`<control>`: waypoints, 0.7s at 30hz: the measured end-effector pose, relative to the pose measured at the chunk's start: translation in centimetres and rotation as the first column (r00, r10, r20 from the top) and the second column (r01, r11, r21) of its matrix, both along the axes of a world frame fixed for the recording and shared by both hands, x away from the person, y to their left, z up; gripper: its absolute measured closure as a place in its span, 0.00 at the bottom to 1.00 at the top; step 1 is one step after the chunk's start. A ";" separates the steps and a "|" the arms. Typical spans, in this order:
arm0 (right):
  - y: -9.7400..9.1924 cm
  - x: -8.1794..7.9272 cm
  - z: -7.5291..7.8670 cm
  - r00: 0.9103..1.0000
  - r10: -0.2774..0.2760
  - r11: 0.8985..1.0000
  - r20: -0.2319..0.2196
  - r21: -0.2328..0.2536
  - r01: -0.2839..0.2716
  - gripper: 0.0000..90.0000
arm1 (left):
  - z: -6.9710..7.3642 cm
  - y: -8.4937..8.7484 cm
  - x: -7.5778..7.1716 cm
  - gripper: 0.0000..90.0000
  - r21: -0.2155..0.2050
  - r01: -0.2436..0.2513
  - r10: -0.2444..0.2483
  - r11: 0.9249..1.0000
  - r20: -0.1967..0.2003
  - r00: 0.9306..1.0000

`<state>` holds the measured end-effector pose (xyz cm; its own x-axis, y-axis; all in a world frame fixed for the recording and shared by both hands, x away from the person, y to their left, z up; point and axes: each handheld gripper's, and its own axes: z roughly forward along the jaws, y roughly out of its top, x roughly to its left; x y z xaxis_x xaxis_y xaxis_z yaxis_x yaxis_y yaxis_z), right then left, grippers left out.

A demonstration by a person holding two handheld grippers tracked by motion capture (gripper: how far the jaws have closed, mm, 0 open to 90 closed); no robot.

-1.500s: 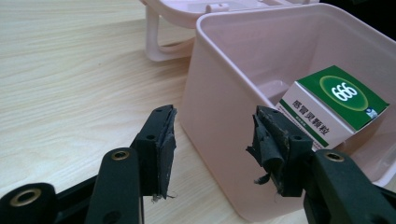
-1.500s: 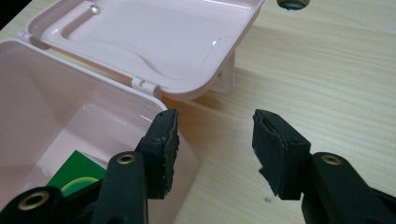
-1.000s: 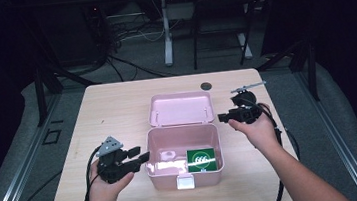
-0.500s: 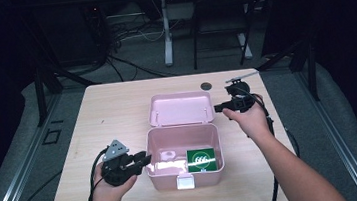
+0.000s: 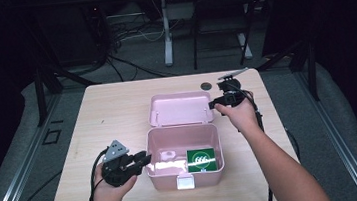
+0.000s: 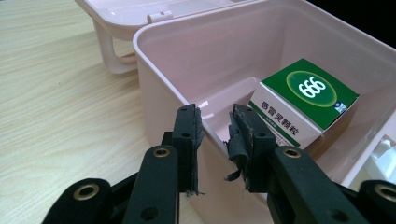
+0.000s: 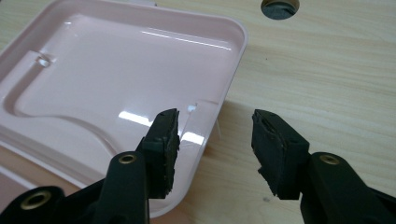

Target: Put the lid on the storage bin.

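Change since a second ago: the right tongs (image 5: 215, 103) have moved from above the tabletop's right side in to the right edge of the lid (image 5: 180, 109); the left tongs (image 5: 141, 160) have shifted right to the left wall of the box (image 5: 184, 172).

Tabletop (image 5: 117, 112): pale wood grain, with a round dark hole (image 5: 206, 85) near the far edge.

Box: pink plastic, open, near the front middle of the tabletop, white latch on its front wall. Inside, at the right, a green and white carton (image 5: 201, 160) marked "666"; at the left, a small pale item, too blurred to identify.

Lid: pink, lying open and flat behind the box, inner face up.

Left tongs: held in the left hand (image 5: 109, 190), grey three-cornered plate on top. In the left gripper view the jaws stand on either side of the box's wall with a narrow gap between them; whether the pads touch the wall I cannot tell.

Right tongs: held in the right hand (image 5: 241, 116). In the right gripper view the jaws are spread wide, one over the lid's rim, the other over bare tabletop, gripping nothing.
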<state>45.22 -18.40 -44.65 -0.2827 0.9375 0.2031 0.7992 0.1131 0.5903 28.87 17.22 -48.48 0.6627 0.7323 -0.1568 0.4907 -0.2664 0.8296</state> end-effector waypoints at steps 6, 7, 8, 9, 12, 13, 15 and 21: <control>0.5 1.3 -0.2 0.999 -0.033 0.999 -0.028 0.019 0.033 0.63 | 0.0 0.0 0.0 0.80 -0.005 -0.001 0.001 1.000 -0.001 1.000; 0.5 1.5 -0.2 0.999 -0.034 0.999 -0.025 0.020 0.034 0.64 | 0.0 0.0 0.0 0.80 -0.006 0.000 0.000 1.000 -0.002 1.000; 0.6 1.7 -0.2 0.999 -0.043 0.999 -0.027 0.020 0.044 0.66 | 0.0 0.1 0.0 0.80 -0.007 -0.001 0.001 1.000 -0.006 1.000; 0.7 2.2 -0.3 0.997 -0.057 0.998 -0.042 0.030 0.058 0.69 | -0.1 0.1 0.0 0.80 -0.016 -0.001 0.001 1.000 -0.008 1.000; 1.0 2.8 -0.5 0.996 -0.074 0.997 -0.059 0.014 0.075 0.74 | -0.1 0.2 0.1 0.80 -0.017 0.001 -0.001 1.000 -0.015 1.000; 1.0 2.8 -0.5 0.996 -0.074 0.997 -0.059 0.014 0.075 0.74 | -0.1 0.2 0.1 0.80 -0.018 0.001 -0.001 1.000 -0.015 1.000; 1.1 3.1 -0.6 0.995 -0.079 0.997 -0.066 0.008 0.080 0.76 | -0.1 0.2 0.1 0.80 -0.018 0.000 0.000 1.000 -0.016 1.000; 1.1 4.1 -1.3 0.990 -0.113 0.993 -0.087 0.011 0.114 0.79 | -0.1 0.2 0.1 0.80 -0.026 0.000 -0.001 1.000 -0.016 1.000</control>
<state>49.33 -17.28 -45.99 -0.1555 0.9589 0.2376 0.8544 0.0098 0.5195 28.99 17.43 -48.58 0.6602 0.7275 -0.1866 0.5040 -0.2449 0.8283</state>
